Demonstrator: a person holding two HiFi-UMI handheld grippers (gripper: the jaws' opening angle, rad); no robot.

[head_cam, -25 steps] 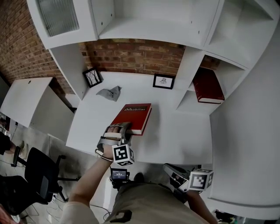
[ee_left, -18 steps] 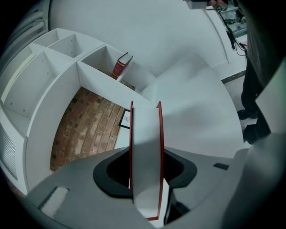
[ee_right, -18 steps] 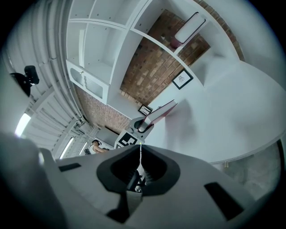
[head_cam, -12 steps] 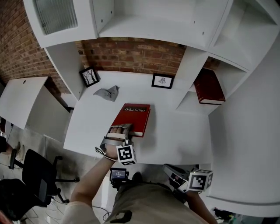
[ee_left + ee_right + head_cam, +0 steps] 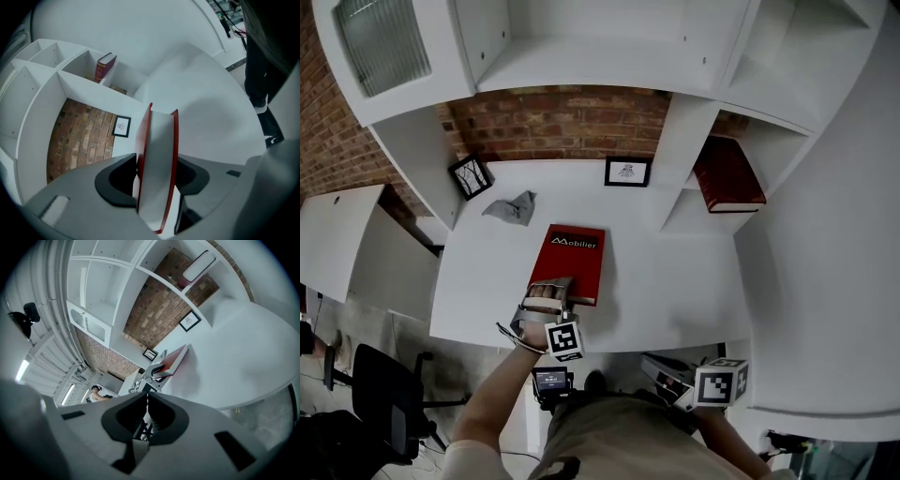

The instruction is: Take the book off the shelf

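Left gripper view: left tool (image 5: 157, 165) jaws, just opening, loosely straddle red hardcover book (image 5: 158, 140) on white worktop (image 5: 211, 117); an askew withdrawal may drag it.

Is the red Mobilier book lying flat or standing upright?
Flat: the book lies cover-up on the white desk.

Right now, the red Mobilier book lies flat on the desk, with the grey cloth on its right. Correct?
No: the head view shows the grey cloth left of the red Mobilier book, which does lie flat on the desk.
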